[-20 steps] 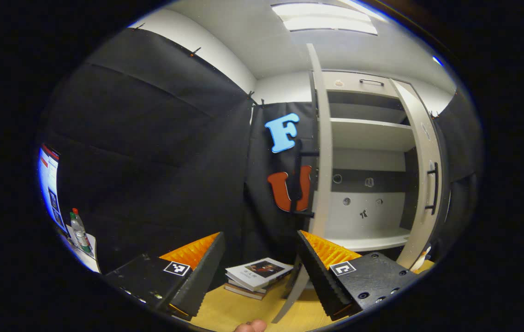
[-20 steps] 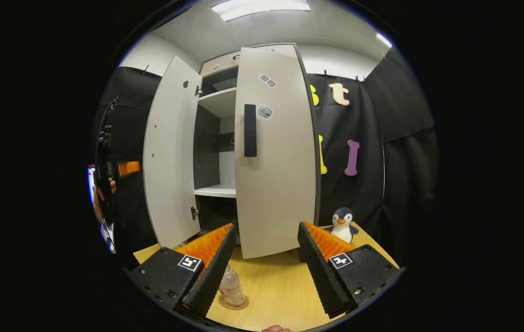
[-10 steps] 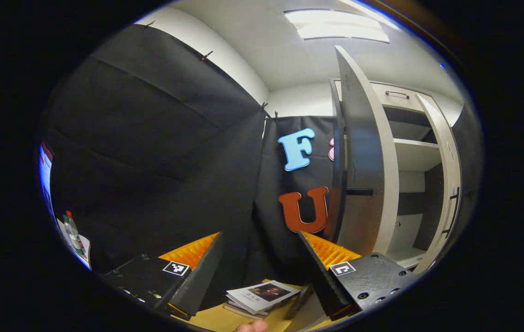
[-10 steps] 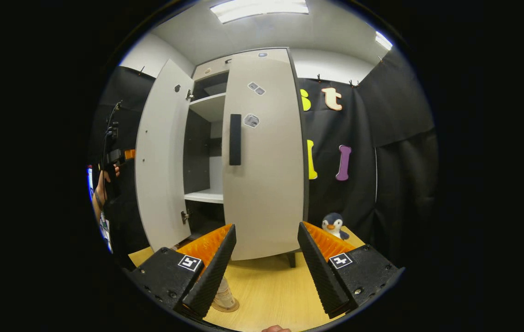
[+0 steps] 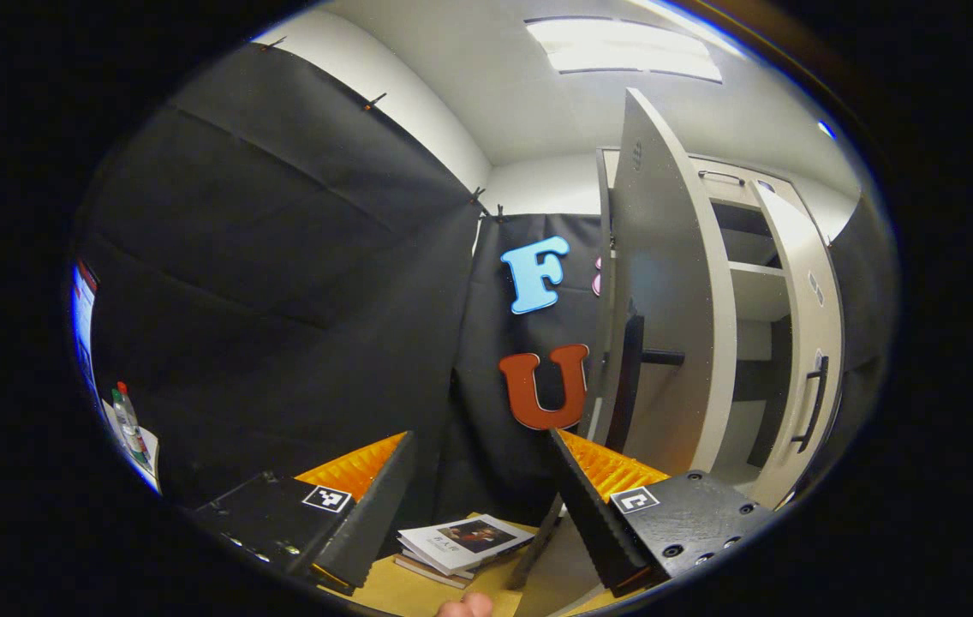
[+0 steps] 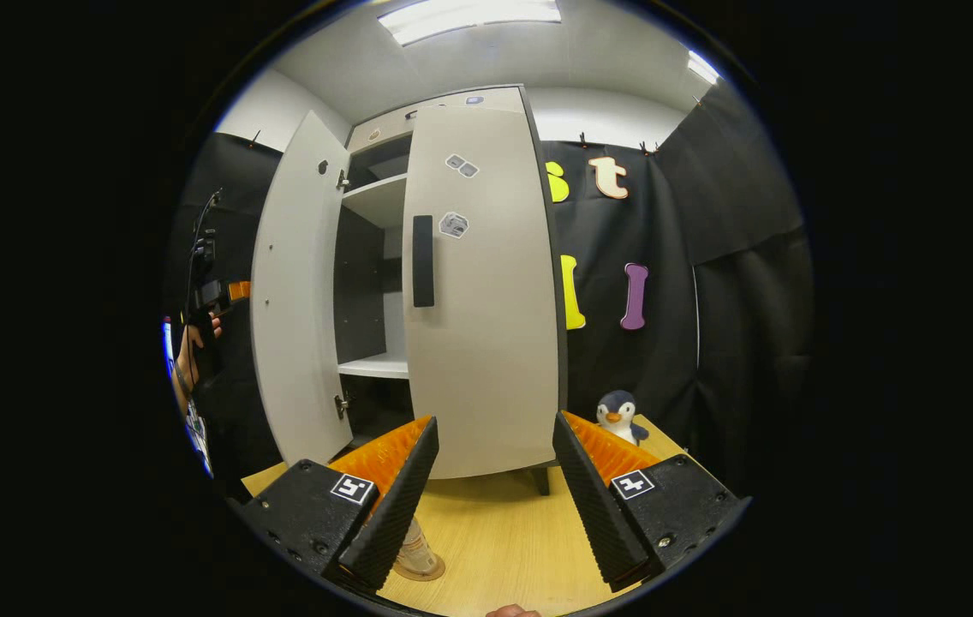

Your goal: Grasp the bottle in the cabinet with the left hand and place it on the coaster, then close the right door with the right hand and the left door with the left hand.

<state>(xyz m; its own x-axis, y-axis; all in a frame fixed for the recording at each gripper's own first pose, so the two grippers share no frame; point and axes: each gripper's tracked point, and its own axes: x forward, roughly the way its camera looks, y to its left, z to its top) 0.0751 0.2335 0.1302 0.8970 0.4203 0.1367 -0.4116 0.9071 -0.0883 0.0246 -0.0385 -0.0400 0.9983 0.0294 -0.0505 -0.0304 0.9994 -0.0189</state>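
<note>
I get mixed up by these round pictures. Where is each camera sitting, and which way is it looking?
Left gripper view: rides on the left gripper, beside the cabinet's left door, looking along its outer face toward the booth wall; its two open fingers and a fingertip show at the bottom.
Right gripper view: rides on the right gripper, facing the cabinet front and right door; its open fingers show below, the other gripper far left.
Both share the cabinet, its doors and the wooden table.

bottle (image 6: pixel 414 550) on coaster (image 6: pixel 428 569); doors ajar
</note>
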